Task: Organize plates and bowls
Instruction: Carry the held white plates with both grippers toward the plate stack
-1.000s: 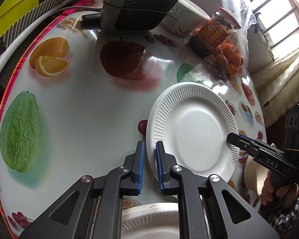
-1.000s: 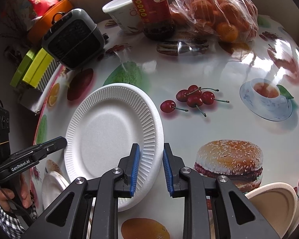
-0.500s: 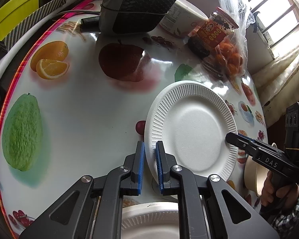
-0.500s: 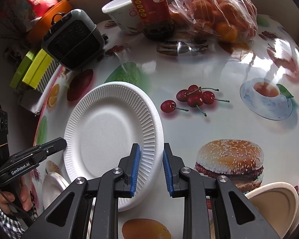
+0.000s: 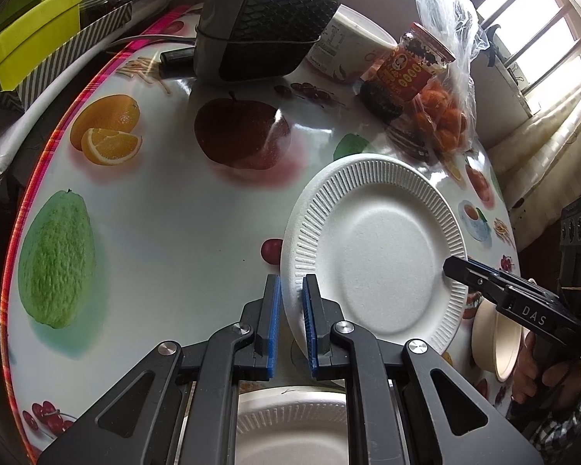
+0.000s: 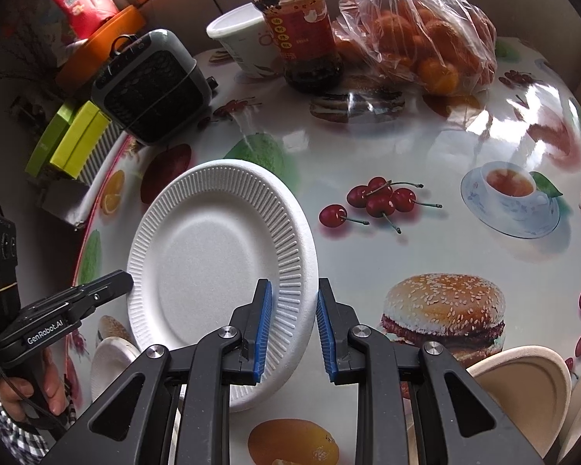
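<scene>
A white ribbed paper plate (image 5: 372,255) (image 6: 217,255) hangs tilted above the fruit-print table (image 5: 166,213), gripped from two sides. My left gripper (image 5: 290,325) is shut on its near-left rim. My right gripper (image 6: 293,333) is shut on the opposite rim, and its black tip (image 5: 459,269) shows in the left wrist view. In the right wrist view the left gripper (image 6: 114,283) shows at the plate's left edge. A second white plate (image 5: 290,426) lies under the left gripper. A beige bowl (image 5: 495,337) (image 6: 523,383) sits at the table's near edge.
At the back of the table stand a grey heater (image 5: 263,19), a white cup (image 6: 244,38), a red-labelled jar (image 6: 298,27) and a bag of oranges (image 6: 418,38). Yellow boxes (image 5: 27,50) lie beyond the pink table edge (image 5: 31,193). A small white dish (image 6: 108,364) sits near the hand.
The left gripper has drifted slightly with the plate. Both grips on the plate are unchanged, and the right gripper has kept still.
</scene>
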`<state>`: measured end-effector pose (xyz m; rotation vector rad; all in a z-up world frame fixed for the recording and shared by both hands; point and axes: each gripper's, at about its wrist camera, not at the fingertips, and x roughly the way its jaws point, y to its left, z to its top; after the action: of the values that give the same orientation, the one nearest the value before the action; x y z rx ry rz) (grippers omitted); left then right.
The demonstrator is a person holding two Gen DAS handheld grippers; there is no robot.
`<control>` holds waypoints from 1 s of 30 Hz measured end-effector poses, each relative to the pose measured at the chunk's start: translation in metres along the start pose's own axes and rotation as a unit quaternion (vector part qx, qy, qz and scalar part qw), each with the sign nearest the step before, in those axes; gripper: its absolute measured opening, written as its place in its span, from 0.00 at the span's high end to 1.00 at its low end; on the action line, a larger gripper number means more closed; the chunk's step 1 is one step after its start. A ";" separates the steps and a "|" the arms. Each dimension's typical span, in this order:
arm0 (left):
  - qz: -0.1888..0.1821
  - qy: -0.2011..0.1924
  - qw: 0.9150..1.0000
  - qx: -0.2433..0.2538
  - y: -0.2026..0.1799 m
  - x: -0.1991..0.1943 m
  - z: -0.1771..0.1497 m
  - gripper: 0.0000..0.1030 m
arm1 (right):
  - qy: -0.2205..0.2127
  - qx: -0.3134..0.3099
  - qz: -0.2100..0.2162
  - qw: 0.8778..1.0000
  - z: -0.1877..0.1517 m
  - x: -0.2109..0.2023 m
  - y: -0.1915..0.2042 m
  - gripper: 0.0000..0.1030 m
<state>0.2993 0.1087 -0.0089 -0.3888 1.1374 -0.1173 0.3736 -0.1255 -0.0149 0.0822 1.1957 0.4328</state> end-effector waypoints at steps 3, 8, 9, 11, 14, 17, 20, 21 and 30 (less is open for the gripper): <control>0.003 -0.006 1.000 0.004 -0.002 -0.006 -0.001 0.89 | -0.005 -0.001 0.000 1.000 -0.001 -0.004 0.001 0.78; 0.004 -0.014 1.000 0.009 -0.005 -0.014 -0.002 0.89 | -0.013 -0.001 0.005 1.000 -0.003 -0.012 0.002 0.78; 0.004 -0.016 1.000 0.009 -0.005 -0.016 -0.003 0.89 | -0.014 -0.003 0.005 1.000 -0.003 -0.014 0.003 0.78; 0.004 -0.019 1.000 0.009 -0.006 -0.019 -0.005 0.89 | -0.017 -0.005 0.006 1.000 -0.004 -0.017 0.005 0.78; 0.005 -0.022 1.000 0.009 -0.004 -0.025 -0.008 0.89 | -0.018 -0.009 0.008 1.000 -0.007 -0.021 0.008 0.78; 0.006 -0.025 1.000 0.008 -0.003 -0.030 -0.011 0.89 | -0.020 -0.014 0.009 1.000 -0.010 -0.025 0.012 0.78; 0.007 -0.029 1.000 0.005 -0.001 -0.036 -0.015 0.89 | -0.021 -0.019 0.011 1.000 -0.012 -0.028 0.017 0.78; 0.007 -0.031 0.999 0.003 0.000 -0.038 -0.016 0.89 | -0.021 -0.020 0.012 0.999 -0.013 -0.029 0.019 0.78; 0.012 -0.039 0.999 -0.003 0.008 -0.053 -0.032 0.89 | -0.020 -0.036 0.014 0.999 -0.025 -0.036 0.036 0.78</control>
<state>0.2471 0.1238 0.0221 -0.3822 1.0656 -0.0776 0.3300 -0.1096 0.0179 0.0456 1.1395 0.4963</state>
